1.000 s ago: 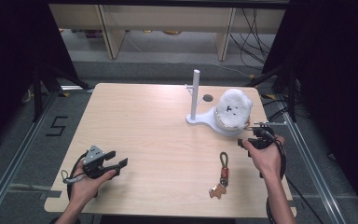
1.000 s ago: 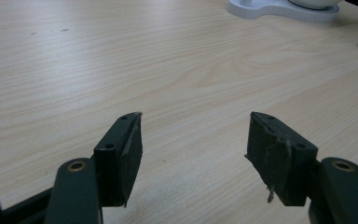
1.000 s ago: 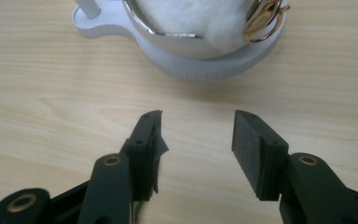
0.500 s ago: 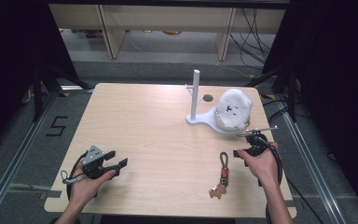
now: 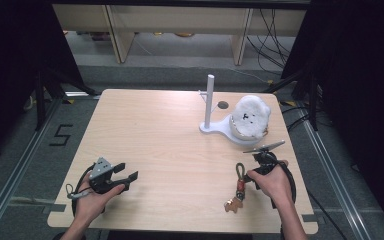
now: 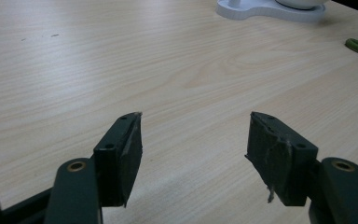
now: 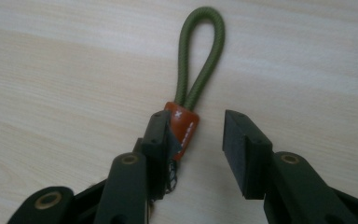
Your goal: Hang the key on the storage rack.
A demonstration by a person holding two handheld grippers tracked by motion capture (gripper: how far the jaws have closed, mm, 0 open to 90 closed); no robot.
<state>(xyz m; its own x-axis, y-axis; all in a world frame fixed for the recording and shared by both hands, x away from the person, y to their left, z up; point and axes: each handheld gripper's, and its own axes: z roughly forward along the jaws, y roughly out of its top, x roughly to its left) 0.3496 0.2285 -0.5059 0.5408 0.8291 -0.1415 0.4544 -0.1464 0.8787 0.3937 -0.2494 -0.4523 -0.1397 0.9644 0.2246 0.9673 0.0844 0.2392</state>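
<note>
Even, soft overhead light (surroundings dark); close-ups slightly blurred.

We count two handheld grippers: the left gripper and the right gripper, each with two black jaws. We count one keychain on the table, made up of one green cord loop, one red-brown collar and one small brown figure charm. We record one white stand with a single upright post, one white fluffy item on its base, and one dark round spot on the tabletop.
</note>
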